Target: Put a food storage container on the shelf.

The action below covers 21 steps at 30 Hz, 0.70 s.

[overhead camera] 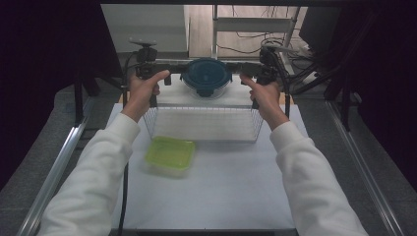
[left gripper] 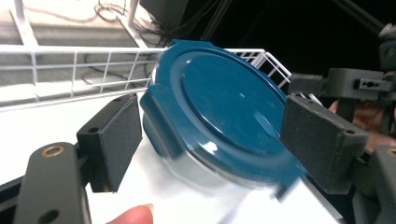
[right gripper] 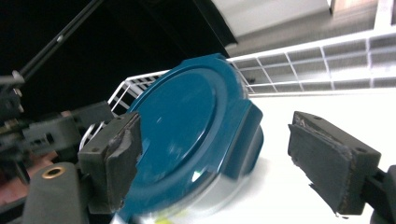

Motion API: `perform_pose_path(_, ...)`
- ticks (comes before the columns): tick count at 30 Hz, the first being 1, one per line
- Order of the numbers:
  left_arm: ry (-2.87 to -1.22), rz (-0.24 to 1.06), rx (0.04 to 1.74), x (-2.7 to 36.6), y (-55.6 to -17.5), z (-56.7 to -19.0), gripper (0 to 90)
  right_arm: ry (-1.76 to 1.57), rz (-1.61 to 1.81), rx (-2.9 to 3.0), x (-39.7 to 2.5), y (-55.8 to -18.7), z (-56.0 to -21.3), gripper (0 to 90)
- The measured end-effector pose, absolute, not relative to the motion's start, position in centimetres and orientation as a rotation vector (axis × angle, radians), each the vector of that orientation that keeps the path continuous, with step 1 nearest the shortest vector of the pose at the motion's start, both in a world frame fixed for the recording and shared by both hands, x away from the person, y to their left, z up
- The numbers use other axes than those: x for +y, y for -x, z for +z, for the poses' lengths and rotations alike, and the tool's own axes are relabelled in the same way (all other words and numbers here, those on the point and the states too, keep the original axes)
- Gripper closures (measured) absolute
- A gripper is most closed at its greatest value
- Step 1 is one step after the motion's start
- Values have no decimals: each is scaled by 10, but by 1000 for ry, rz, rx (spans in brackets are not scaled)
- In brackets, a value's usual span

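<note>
Both tongs flank the blue-lidded container (overhead camera: 206, 77), held above the basket (overhead camera: 204, 124).

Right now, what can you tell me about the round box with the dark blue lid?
The round clear container with the dark teal-blue lid looks like glass or plastic below and smooth, shiny plastic on top. The lid has a raised round middle and clip flaps at its sides, and it is shut. It sits tilted between the left tongs and the right tongs, above the far end of the white wire basket. Whether the pads press it cannot be told.

Green-lidded container (overhead camera: 169, 155) on white table (overhead camera: 231, 191)
</note>
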<state>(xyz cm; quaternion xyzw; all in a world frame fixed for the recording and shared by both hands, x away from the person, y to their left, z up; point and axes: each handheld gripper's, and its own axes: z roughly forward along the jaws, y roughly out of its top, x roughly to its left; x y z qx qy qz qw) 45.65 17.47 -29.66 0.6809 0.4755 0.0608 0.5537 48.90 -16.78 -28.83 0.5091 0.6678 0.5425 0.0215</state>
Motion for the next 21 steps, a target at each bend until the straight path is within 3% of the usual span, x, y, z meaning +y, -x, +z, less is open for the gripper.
perform_pose_path(8, -1669, 176, 1032, 187, -394, -296, 227, -1211, 1552, 2189, -189, -434, -277, 199)
perform_pose_path(21, -1793, 202, 952, 190, -285, -359, 239, -1027, 1507, 2293, -222, -328, -327, 226)
